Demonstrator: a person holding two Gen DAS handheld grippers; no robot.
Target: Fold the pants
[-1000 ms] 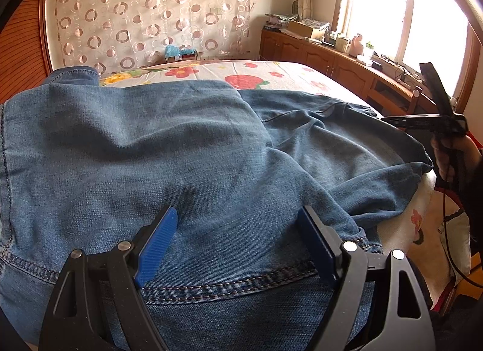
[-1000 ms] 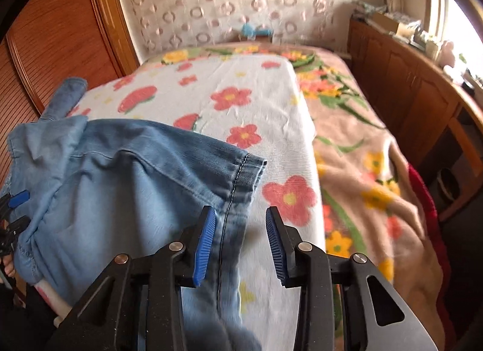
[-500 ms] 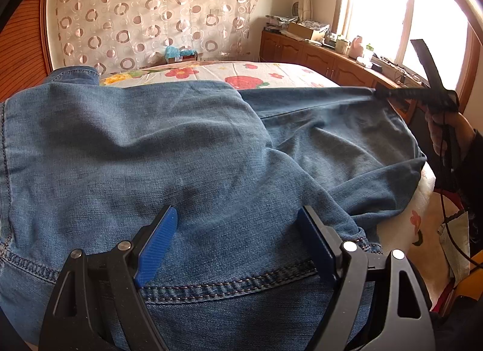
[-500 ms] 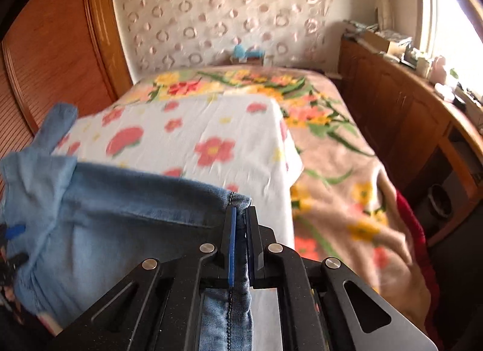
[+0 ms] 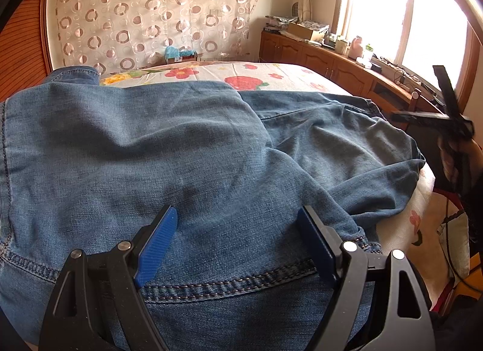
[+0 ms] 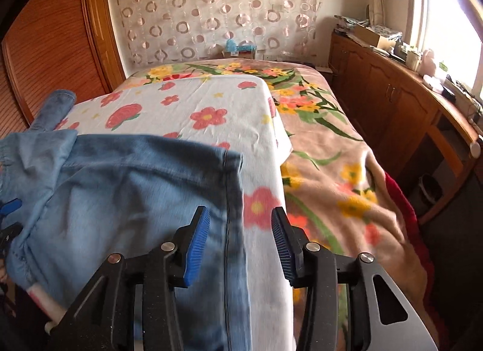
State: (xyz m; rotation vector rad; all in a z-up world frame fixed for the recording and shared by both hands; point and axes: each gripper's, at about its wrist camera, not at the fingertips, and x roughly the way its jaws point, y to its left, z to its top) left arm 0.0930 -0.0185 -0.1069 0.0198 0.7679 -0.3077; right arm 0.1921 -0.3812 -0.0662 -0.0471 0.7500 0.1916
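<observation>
Right wrist view shows the right gripper with its jaws just opened again, spread apart over the hem edge of the jeans; the side seam runs down between the blue pads, but neither pad presses on the cloth. To my eye the step in hand is straightening this leg end flat before the next fold. To do it well I'd keep the hem square to the edge of the flowered sheet, draw back without snagging the seam, and smooth the puckers near the waist side before lifting anything.

The left gripper hangs spread wide above the stitched waistband, gripping nothing (its pads sit just over the denim, and I can't tell whether they brush it).

The jeans lie on the near end of the bed, on the white flowered sheet, one leg already doubled over the other. They are soft, washed blue denim, paler in the right view, with loose creases across the seat and a rumpled bulge toward the right edge. One cuff sticks out past the far left side
</observation>
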